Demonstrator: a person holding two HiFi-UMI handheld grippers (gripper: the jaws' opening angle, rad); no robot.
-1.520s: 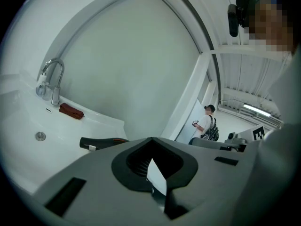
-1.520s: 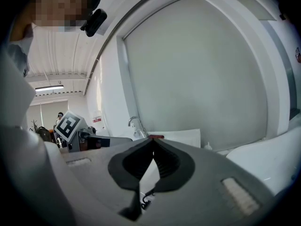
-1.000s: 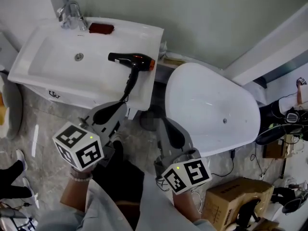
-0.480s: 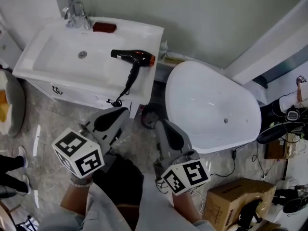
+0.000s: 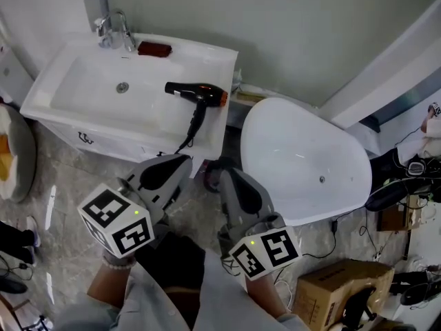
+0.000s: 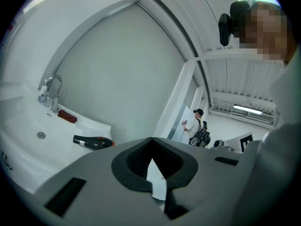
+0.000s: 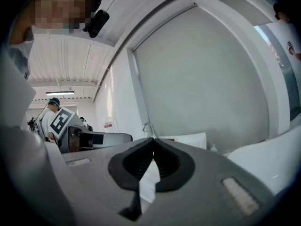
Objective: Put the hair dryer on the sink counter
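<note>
Marbled grey floor tiles (image 5: 62, 178) filled the nine o'clock edge of the head view. Above them, at about ten o'clock, stood the white ceramic sink counter (image 5: 155, 119), with a curved chrome faucet (image 5: 114, 27) at its back rim. Just to the three o'clock side of the faucet lay a small flat red object (image 5: 154, 48), too small to identify. Further right, on the flat part of the counter beside the basin, rested the black hair dryer (image 5: 196, 94). Its barrel pointed toward nine o'clock, its orange end toward three o'clock, and its handle ran toward six o'clock. From the handle a thin black cord (image 5: 187, 140) trailed to the counter's front edge. Nothing gripped the dryer. Below the counter, at about seven o'clock, the left gripper (image 5: 173, 165) was held with its grey jaws pressed together on nothing, tips aimed toward one o'clock and well apart from the dryer. The left gripper view showed the same closed, empty jaws, with the dryer lying on the counter off at nine o'clock. Beside it, near six o'clock, the right gripper (image 5: 234, 181) also had its jaws pressed together and empty, tips aimed toward eleven o'clock. At three o'clock sat a white oval bathtub (image 5: 303, 157). A brown cardboard box (image 5: 331, 288) stood on the floor at five o'clock.
</note>
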